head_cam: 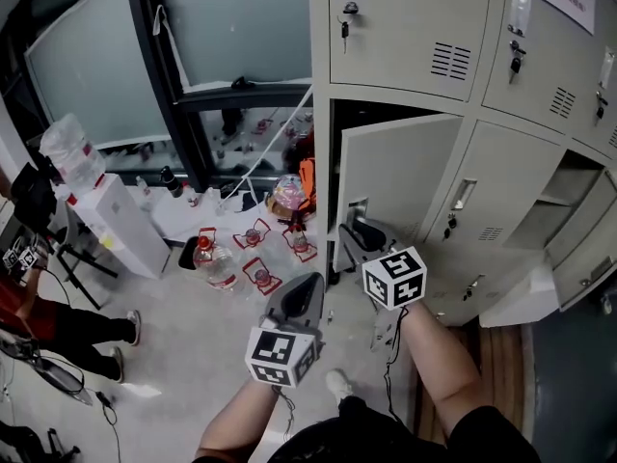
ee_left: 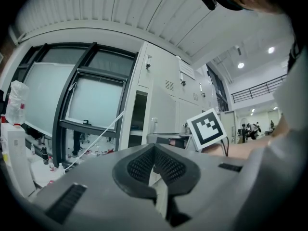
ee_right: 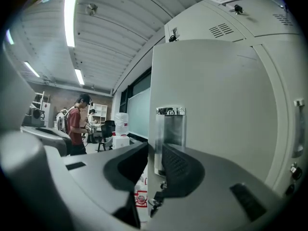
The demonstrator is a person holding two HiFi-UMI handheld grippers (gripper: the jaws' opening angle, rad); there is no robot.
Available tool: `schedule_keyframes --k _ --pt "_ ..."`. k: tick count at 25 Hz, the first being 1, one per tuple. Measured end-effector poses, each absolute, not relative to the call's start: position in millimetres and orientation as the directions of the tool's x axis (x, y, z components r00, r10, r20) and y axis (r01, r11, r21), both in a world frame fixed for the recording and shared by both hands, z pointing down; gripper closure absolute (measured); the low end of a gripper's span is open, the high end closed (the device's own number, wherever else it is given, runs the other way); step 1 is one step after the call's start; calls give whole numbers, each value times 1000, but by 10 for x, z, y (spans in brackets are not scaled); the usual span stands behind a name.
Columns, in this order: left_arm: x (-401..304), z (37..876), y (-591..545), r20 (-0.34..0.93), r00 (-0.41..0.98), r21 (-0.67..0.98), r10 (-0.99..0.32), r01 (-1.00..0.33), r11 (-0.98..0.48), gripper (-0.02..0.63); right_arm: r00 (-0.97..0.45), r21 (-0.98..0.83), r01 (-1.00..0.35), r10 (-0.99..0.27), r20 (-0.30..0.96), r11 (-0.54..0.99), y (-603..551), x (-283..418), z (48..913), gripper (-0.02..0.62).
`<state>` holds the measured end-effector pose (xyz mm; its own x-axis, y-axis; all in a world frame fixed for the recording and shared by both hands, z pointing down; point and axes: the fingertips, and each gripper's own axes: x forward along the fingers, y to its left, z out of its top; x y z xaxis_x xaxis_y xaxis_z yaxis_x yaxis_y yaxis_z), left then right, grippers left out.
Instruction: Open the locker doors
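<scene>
Our right tool (head_cam: pixel 359 231) is pinching the edge of a locker door (head_cam: pixel 400 177), right by its shiny handle (ee_right: pixel 170 129). That door is in the second row of the grey lockers (head_cam: pixel 405 27). It stands swung out, and we can see the dark inside behind it. Our left tool (head_cam: pixel 308 285) is closed with nothing in it. It floats just beside the right one, away from the lockers. We also see an open locker (head_cam: pixel 569 186) further right.

Beige metal locker door (head_cam: pixel 397 177) in the bank's left column, middle row, stands swung half open — chrome handle (head_cam: pixel 358 209) at its free edge; upper doors (head_cam: pixel 405 22) shut.
</scene>
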<state>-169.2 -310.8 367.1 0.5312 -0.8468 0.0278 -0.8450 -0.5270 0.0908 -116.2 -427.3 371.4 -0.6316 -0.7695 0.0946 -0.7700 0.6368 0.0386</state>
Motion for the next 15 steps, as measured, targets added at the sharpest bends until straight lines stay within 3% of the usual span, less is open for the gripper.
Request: schedule_keyframes --k 15 --pt "-1431 3705 -2565 42 613 81 -789 -789 -609 606 -757 21 -651 -651 61 759 -3624 -766 3715 499"
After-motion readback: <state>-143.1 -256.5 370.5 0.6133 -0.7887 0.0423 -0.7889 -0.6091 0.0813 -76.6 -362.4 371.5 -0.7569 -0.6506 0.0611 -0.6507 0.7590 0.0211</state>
